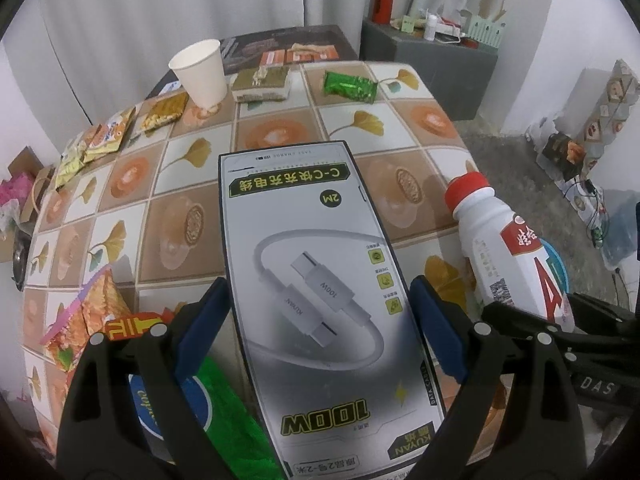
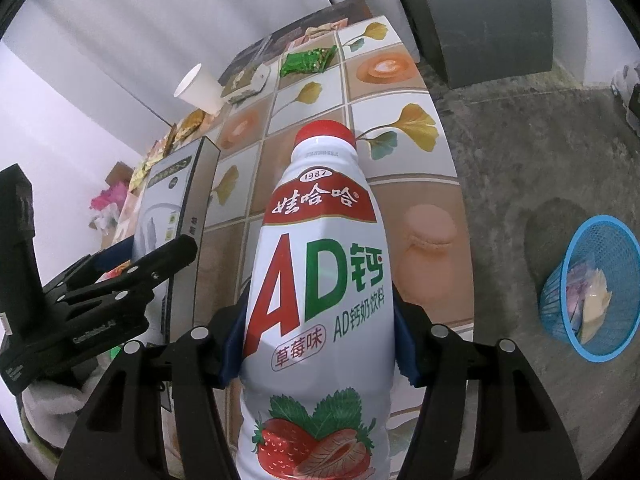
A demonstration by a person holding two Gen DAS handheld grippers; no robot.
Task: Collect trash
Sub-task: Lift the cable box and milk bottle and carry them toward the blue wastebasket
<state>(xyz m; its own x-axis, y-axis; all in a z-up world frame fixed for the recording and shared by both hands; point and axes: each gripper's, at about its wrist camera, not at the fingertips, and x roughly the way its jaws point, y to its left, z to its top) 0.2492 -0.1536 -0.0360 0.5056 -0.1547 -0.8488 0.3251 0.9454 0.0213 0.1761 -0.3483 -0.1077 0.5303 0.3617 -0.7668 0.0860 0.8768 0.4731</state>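
Clamping 2 items – left gripper [image 1: 316,316] on cable box [image 1: 320,280], right gripper [image 2: 320,340] on milk bottle [image 2: 320,280] (base cut off).

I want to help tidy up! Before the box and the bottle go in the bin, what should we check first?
1. Left gripper shut on the cable box: ok.
2. Right gripper shut on the milk bottle: ok.
3. Bottle's red cap on: ok.
4. Blue basket upright on the floor, with room left: ok.
5. Bottle empty: cannot tell.
6. Table cleared of trash: not ok; paper cup and green wrapper remain.
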